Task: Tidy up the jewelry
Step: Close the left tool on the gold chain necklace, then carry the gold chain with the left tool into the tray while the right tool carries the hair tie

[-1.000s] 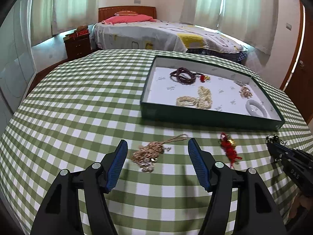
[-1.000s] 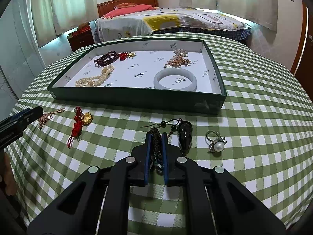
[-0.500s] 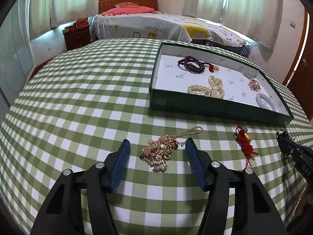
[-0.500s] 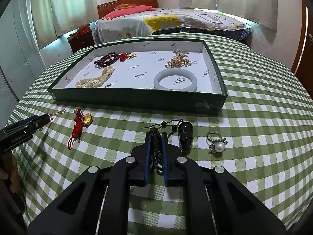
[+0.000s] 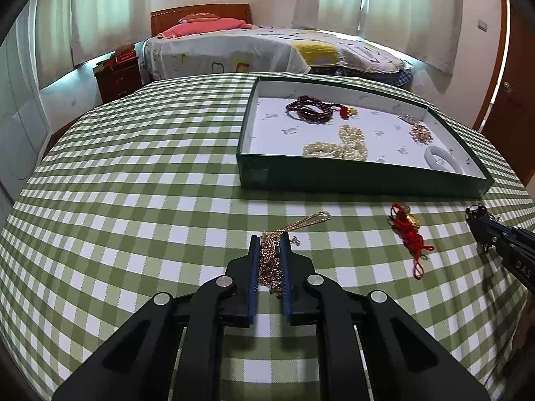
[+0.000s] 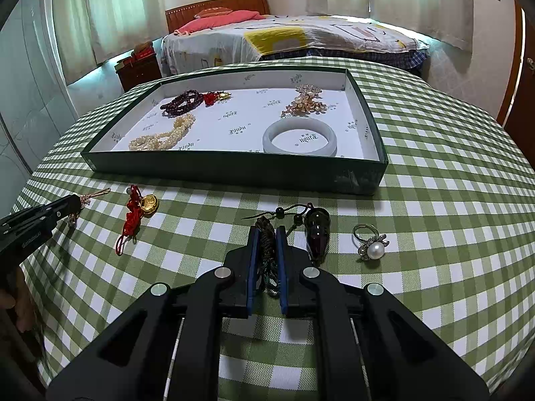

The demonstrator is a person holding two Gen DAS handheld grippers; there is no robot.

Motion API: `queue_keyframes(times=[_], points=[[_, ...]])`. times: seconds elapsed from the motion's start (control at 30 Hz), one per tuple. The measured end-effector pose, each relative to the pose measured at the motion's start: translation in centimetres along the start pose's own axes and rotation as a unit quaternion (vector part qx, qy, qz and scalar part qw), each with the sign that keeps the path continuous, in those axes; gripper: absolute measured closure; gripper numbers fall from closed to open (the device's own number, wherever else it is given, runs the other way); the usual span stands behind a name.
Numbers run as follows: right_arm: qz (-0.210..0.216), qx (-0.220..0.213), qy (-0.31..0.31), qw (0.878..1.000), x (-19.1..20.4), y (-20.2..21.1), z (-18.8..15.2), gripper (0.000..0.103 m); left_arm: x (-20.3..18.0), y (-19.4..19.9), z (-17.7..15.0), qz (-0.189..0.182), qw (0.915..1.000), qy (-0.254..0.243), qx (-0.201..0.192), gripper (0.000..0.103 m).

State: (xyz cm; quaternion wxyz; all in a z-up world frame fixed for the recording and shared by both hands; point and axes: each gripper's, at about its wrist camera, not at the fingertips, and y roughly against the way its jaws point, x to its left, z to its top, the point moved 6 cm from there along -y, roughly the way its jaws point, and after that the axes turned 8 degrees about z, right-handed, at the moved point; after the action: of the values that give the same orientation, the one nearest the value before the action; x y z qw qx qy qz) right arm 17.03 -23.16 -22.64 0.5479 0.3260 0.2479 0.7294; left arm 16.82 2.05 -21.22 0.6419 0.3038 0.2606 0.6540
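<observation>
The left gripper is clenched on a tangled gold chain necklace lying on the green checked tablecloth; light and limp, it looks best gathered by the bunch. The right gripper clamps the dark braided cord of a dark bullet-shaped pendant, which would likely swing. Both lie just before the green tray.

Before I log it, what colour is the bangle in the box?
Pale whitish-grey bangle; right wrist view shows it best.
</observation>
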Motion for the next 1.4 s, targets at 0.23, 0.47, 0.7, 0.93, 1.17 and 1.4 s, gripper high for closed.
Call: queue_keyframes(times=[0.23,0.47,0.7,0.93,1.17,1.4], points=[[0.002,-0.001,-0.001,1.0,0.0,0.0,0.0,0.092,-0.3,1.5,0.5,-0.003,0.9998,-0.005,-0.017,0.092],[0.003,-0.015,0.005,1.0,0.6,1.0,0.6,0.093,-0.3,3.1,1.7,-0.003,0.9993,0.0,-0.036,0.092],[0.005,-0.042,0.008,0.999,1.2,2.7,1.8,0.094,-0.2,4.7,3.0,-0.004,0.9983,0.006,-0.058,0.092],[0.009,-0.062,0.01,0.998,1.7,4.1,2.7,0.094,-0.1,6.2,4.1,-0.01,0.9971,0.014,-0.074,0.093],[0.018,-0.083,0.013,0.996,2.4,5.8,3.9,0.094,0.0,8.0,5.4,-0.015,0.9949,0.019,-0.098,0.092],[0.024,-0.111,0.022,0.993,3.4,7.7,5.6,0.094,-0.6,9.6,7.0,-0.026,0.9921,0.017,-0.121,0.092]])
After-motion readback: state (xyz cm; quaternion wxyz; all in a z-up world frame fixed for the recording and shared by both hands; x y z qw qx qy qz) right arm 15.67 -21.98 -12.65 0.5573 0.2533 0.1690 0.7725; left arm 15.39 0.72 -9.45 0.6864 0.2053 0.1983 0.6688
